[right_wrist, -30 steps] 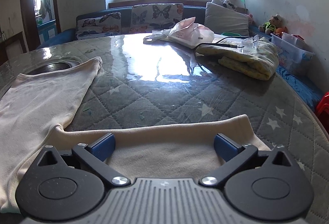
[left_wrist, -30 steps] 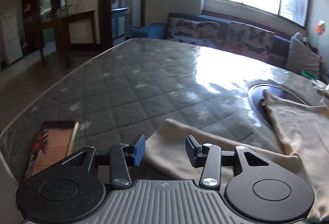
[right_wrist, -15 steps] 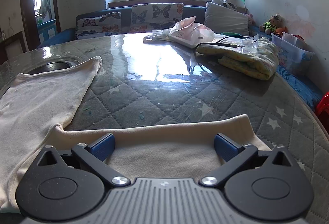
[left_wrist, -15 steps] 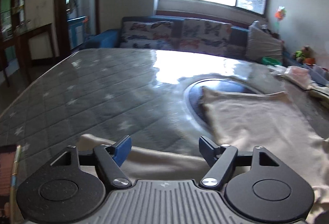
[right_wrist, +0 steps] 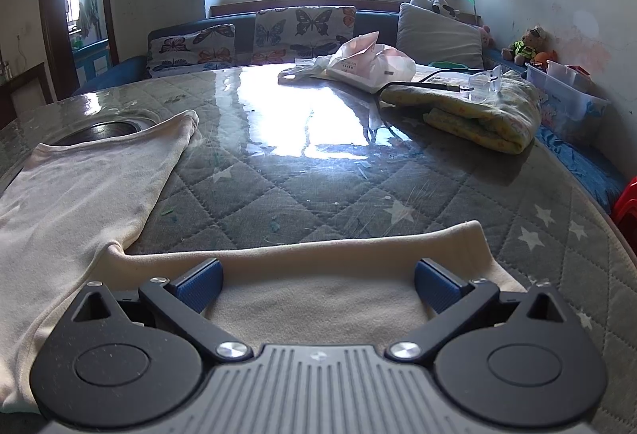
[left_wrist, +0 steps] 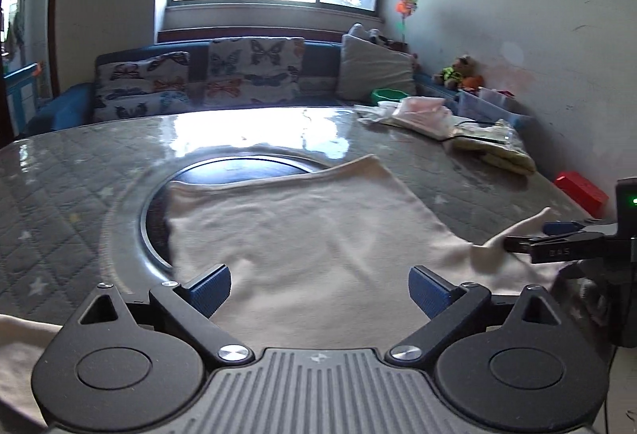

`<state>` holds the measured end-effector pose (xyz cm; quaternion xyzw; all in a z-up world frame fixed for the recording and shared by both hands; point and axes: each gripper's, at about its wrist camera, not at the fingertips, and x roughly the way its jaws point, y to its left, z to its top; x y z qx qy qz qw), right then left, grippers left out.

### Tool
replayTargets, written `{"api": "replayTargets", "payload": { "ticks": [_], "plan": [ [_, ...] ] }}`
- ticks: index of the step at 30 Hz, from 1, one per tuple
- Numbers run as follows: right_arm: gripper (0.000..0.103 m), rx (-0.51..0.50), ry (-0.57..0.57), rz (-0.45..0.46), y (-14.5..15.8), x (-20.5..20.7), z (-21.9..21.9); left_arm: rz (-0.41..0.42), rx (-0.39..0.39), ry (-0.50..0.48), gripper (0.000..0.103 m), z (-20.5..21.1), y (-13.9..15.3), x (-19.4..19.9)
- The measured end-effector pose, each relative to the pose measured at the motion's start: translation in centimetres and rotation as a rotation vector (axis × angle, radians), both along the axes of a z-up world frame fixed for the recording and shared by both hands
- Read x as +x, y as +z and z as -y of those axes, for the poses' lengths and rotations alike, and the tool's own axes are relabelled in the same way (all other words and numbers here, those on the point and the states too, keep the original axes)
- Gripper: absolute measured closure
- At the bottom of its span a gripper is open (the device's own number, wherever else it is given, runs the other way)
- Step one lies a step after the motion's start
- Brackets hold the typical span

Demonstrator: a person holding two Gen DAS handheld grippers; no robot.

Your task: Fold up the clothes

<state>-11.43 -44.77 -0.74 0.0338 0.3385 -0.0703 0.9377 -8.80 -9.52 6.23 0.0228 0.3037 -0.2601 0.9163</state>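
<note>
Left hand-held gripper (left_wrist: 319, 286) wider, now over shirt (left_wrist: 302, 219).

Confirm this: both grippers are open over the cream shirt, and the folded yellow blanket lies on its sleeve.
Not quite. The blanket lies apart from the shirt, on the far right of the table, as the right wrist view shows. Both the left gripper and the right gripper are open over the shirt.

A home living room: butterfly-cushioned sofa (right_wrist: 254, 32), teddy bear (right_wrist: 527, 42).
</note>
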Motion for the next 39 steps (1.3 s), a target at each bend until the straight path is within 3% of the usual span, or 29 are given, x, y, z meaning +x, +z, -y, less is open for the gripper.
{"api": "replayTargets", "payload": {
  "ticks": [15, 17, 27, 33, 39],
  "plan": [
    [0.0, 0.007, 0.001, 0.002, 0.1, 0.0, 0.1, -0.039, 0.013, -0.077, 0.002, 3.0, -0.6, -0.8],
    [0.008, 0.029, -0.005, 0.01, 0.4, -0.3, 0.6, -0.033, 0.022, -0.088, 0.002, 3.2, -0.6, -0.9],
    [0.01, 0.087, -0.189, 0.015, 1.1, -3.3, 5.4, -0.04, 0.039, -0.116, 0.002, 4.1, -0.9, -0.9],
    [0.03, 0.11, -0.256, 0.018, 1.0, -4.2, 7.4, -0.038, 0.04, -0.13, 0.002, 4.2, -0.9, -1.1],
    [0.065, 0.101, -0.252, 0.02, 1.2, -4.4, 6.9, -0.043, 0.044, -0.137, 0.002, 4.4, -1.0, -1.2]
  ]
}}
